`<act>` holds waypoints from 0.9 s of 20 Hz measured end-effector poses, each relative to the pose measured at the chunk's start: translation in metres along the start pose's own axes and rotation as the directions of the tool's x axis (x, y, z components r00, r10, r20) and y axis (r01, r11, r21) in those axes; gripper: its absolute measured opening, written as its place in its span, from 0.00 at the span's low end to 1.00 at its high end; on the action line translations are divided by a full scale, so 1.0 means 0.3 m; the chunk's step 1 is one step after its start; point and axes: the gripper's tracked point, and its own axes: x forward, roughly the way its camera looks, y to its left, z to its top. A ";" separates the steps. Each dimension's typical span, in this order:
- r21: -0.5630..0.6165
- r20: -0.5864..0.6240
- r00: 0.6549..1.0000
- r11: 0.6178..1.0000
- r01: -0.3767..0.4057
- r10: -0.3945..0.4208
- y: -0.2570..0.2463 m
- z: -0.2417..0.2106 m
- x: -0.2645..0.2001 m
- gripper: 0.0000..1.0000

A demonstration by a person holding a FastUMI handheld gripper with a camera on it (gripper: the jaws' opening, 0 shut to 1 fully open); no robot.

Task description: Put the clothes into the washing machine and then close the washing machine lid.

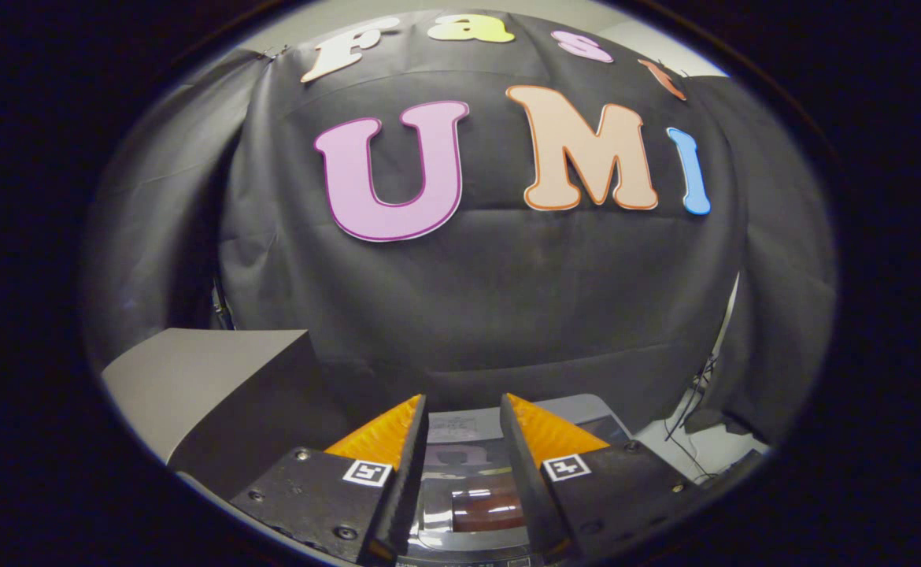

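I observe my tongs (464, 409) parted and empty above the grey washing machine with its glossy dark lid (476, 504), a grey box (193, 378) alongside.

Nothing legible; each finger of the gripper (464, 409) carries a small square black-and-white marker (367, 472), a coded pattern without letters; a pale sticker (455, 429) on the washer (472, 504) lid between the fingers is too blurred to read.

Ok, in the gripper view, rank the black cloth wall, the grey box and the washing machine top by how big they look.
1. Black cloth wall, largest by far.
2. Grey box.
3. Washing machine top, partly hidden behind the open gripper, so unsure.
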 end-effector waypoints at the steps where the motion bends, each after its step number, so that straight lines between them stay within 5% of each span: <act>1: -0.001 0.000 1.000 1.000 0.000 0.000 0.000 0.000 -0.001 0.56; 18: 0.046 0.037 0.999 0.999 -0.004 0.003 0.000 0.043 -0.042 0.56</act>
